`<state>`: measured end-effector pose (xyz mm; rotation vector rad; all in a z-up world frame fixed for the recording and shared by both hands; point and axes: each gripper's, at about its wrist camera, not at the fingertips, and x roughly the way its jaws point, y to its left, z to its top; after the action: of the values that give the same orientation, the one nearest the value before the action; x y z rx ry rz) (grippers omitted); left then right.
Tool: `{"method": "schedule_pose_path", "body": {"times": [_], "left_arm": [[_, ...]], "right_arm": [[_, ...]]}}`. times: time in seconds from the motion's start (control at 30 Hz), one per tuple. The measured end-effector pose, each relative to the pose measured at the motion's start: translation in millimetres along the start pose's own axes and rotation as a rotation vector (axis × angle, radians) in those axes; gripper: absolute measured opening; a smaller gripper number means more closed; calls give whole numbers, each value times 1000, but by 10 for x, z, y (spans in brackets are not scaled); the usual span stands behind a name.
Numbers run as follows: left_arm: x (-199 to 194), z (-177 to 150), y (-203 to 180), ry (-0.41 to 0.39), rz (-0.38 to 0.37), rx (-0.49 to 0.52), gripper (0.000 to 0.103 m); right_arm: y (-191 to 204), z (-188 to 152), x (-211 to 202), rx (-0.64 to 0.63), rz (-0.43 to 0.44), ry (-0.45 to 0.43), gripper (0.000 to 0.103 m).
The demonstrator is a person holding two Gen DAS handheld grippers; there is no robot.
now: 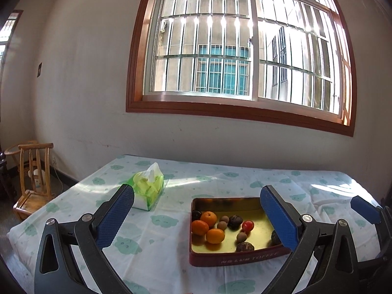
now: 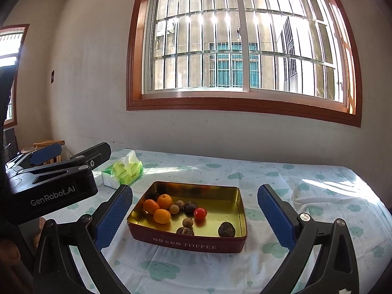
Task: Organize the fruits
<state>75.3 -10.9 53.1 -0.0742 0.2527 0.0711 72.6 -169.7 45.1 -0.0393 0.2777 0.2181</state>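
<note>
A red toffee tin (image 1: 235,259) (image 2: 196,243) with a gold inside sits on the table. It holds three oranges (image 1: 208,227) (image 2: 159,208), a red cherry tomato (image 1: 247,226) (image 2: 200,213), several small brown round fruits (image 2: 187,222) and several dark wrinkled fruits (image 1: 235,221) (image 2: 226,229). My left gripper (image 1: 196,218) is open and empty above the table, the tin between its fingers. My right gripper (image 2: 196,216) is open and empty, just before the tin. The left gripper's body (image 2: 49,186) shows at the left of the right wrist view.
A green and white tissue pack (image 1: 148,187) (image 2: 123,171) lies at the back left of the tin. The table wears a white cloth with green cloud prints (image 2: 318,196). A wooden chair (image 1: 34,178) stands left of the table. A wall with a barred window is behind.
</note>
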Motion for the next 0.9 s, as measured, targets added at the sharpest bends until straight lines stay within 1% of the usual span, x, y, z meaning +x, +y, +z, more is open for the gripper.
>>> {"method": "schedule_pose_path", "body": {"times": [0.9], "left_arm": [[-194,62,15,-37,6,5,102]], "right_arm": [[84,74,-108,-21,11,-20,102]]}}
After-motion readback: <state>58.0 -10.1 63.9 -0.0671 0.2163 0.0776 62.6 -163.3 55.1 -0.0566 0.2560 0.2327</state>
